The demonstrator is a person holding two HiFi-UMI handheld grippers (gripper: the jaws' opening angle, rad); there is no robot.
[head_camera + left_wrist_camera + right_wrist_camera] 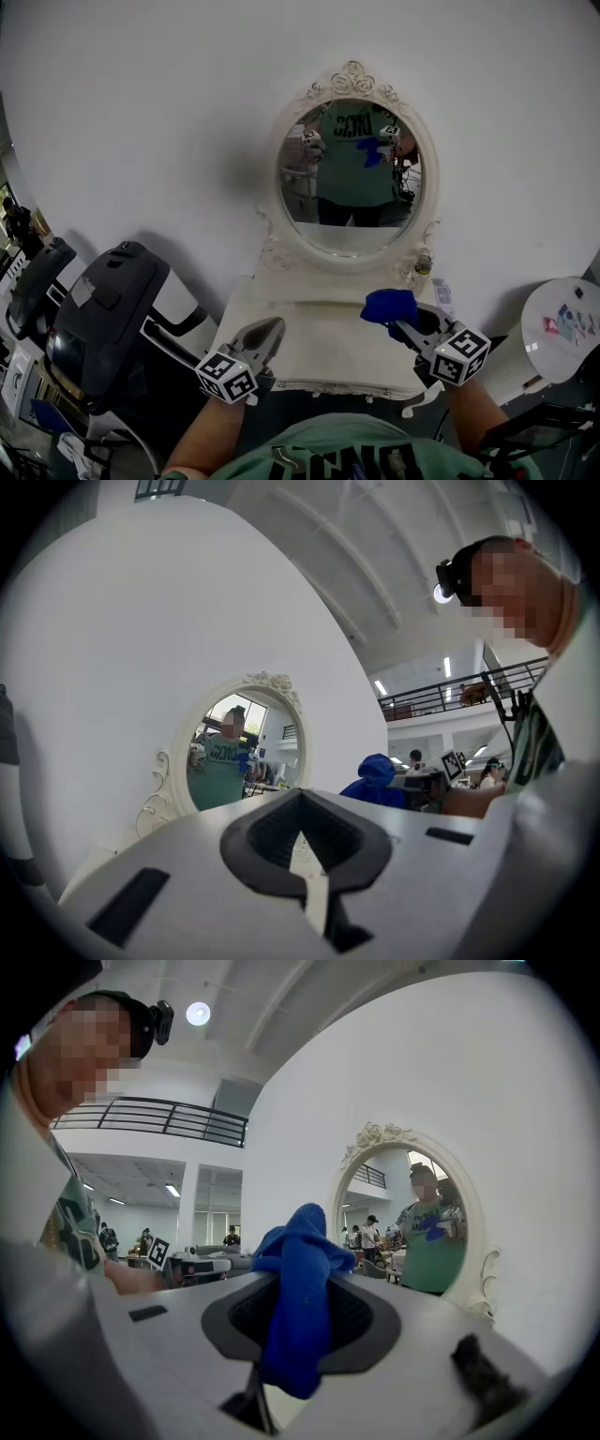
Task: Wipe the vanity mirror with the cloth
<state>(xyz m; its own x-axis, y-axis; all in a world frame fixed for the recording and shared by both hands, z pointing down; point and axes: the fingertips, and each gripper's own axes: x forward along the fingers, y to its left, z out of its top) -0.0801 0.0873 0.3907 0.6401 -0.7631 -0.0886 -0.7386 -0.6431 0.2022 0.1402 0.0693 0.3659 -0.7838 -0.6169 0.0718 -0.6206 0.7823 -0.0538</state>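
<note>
The oval vanity mirror (352,178) in its ornate white frame stands against the wall at the back of a white vanity top (319,333). My right gripper (401,323) is shut on a bunched blue cloth (389,305), held low over the top's right side, below the glass and apart from it. In the right gripper view the blue cloth (300,1307) hangs out of the jaws, with the mirror (422,1227) ahead to the right. My left gripper (267,336) hovers over the top's left front, shut with nothing in it. From the left gripper view the mirror (234,757) lies ahead to the left.
A black office chair (103,309) stands close to the vanity's left side. A round white table (562,328) is at the right. A small bottle (424,264) sits by the mirror's lower right. The plain white wall (169,112) runs behind everything.
</note>
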